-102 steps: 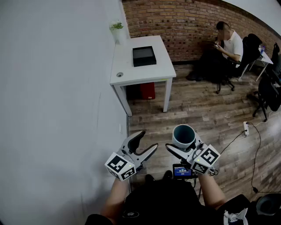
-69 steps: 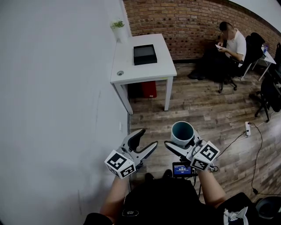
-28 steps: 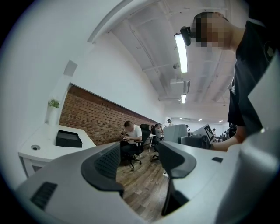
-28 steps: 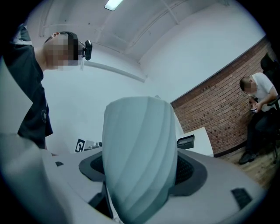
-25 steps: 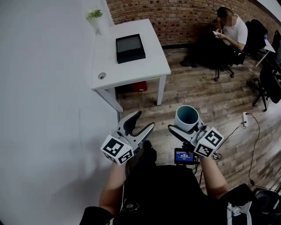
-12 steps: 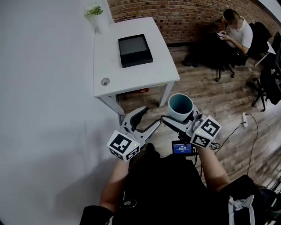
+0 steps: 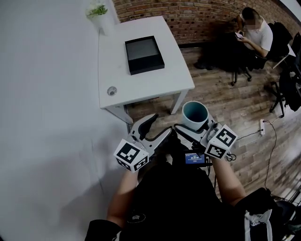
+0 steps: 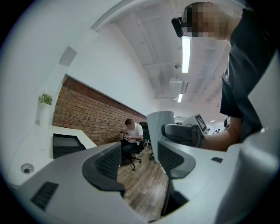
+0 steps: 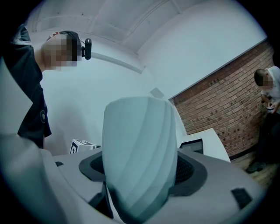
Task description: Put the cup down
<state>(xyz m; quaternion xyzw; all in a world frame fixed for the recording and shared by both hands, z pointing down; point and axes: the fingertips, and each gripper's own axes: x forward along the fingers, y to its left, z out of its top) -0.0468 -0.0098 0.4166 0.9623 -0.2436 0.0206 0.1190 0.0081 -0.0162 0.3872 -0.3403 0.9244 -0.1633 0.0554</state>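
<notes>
A pale cup with a teal inside point(image 7: 195, 115) stands upright between the jaws of my right gripper point(image 7: 194, 125), which is shut on it, held in the air above the wooden floor just off the near right corner of the white table point(image 7: 141, 82). In the right gripper view the cup point(image 9: 140, 148) fills the gap between both pads. My left gripper point(image 7: 157, 127) hovers beside it at the left, open, with nothing between its fingers point(image 8: 107, 164). From the left gripper view the cup point(image 8: 158, 124) shows past the jaws.
On the table lie a black tray point(image 7: 144, 55), a small round fitting point(image 7: 111, 91) and a potted plant point(image 7: 96, 11) at the far corner. A white wall runs along the left. A person sits on a chair point(image 7: 256, 33) by the brick wall. A power strip point(image 7: 262, 127) lies on the floor.
The table has come nearer and now lies just ahead of both grippers. The cup stays gripped in the right gripper; the left gripper stays open.
</notes>
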